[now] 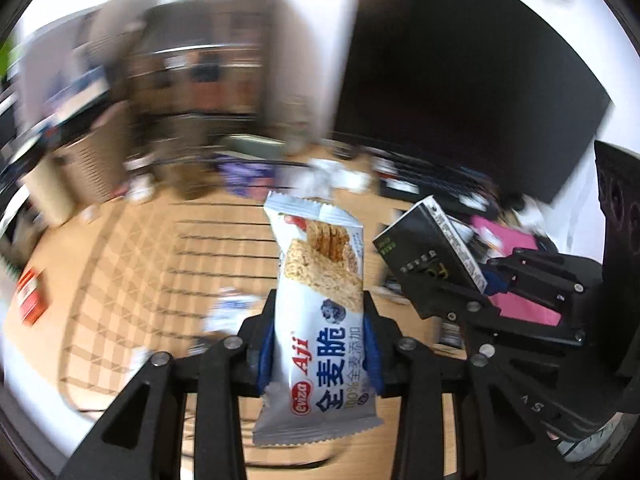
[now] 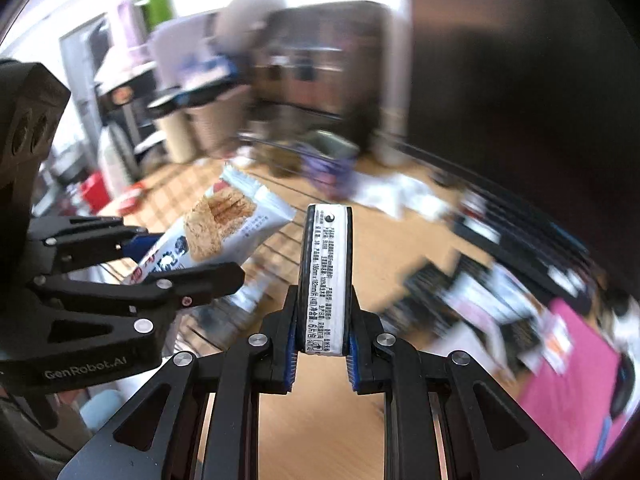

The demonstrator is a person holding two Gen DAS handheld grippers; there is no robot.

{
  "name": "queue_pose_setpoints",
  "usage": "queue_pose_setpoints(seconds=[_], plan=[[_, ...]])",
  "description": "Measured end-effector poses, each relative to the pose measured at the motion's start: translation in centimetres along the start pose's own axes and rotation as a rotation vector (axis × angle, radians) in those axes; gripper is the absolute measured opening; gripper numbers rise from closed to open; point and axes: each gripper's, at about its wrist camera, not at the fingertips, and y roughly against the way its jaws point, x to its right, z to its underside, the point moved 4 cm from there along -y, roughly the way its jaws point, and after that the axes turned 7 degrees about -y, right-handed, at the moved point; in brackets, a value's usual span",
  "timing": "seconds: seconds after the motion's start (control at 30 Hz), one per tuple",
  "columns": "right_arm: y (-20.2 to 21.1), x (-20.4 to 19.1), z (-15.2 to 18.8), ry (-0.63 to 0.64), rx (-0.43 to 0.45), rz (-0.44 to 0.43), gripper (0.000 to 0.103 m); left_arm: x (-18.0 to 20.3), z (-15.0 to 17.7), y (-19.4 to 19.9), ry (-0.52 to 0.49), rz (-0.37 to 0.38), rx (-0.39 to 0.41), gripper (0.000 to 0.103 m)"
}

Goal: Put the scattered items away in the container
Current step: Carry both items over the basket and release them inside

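My left gripper is shut on a white wholewheat cracker packet that stands upright between the blue pads. My right gripper is shut on a slim black box, held edge-on with its white label strip facing me. Each gripper shows in the other's view: the right one with the black box at the right, the left one with the cracker packet at the left. Both are raised above a black wire basket on the wooden table. The background is blurred.
A red-and-white packet lies at the table's left edge. A pink item and several dark packets lie at the right. A purple pack and white wrappers sit at the far side. Shelves and bins stand behind.
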Motion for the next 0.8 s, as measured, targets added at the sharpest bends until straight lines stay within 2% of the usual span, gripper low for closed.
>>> queue_pose_setpoints(seconds=[0.13, 0.3, 0.43, 0.8], plan=[[-3.2, -5.5, -2.5, 0.077, -0.030, -0.082, 0.018, -5.7, 1.0, 0.8, 0.105, -0.062, 0.005, 0.040], [-5.9, -8.9, -3.0, 0.118, -0.064, -0.131, 0.018, -8.9, 1.6, 0.7, 0.153, -0.091, 0.014, 0.040], [-7.5, -8.5, -2.2, 0.108, -0.099, -0.121, 0.018, -9.6, 1.8, -1.0, 0.159, -0.092, -0.017, 0.040], [-8.6, -7.8, -2.0, 0.108, -0.123, -0.121, 0.019, -8.9, 2.5, -1.8, 0.149, -0.088, -0.043, 0.040]])
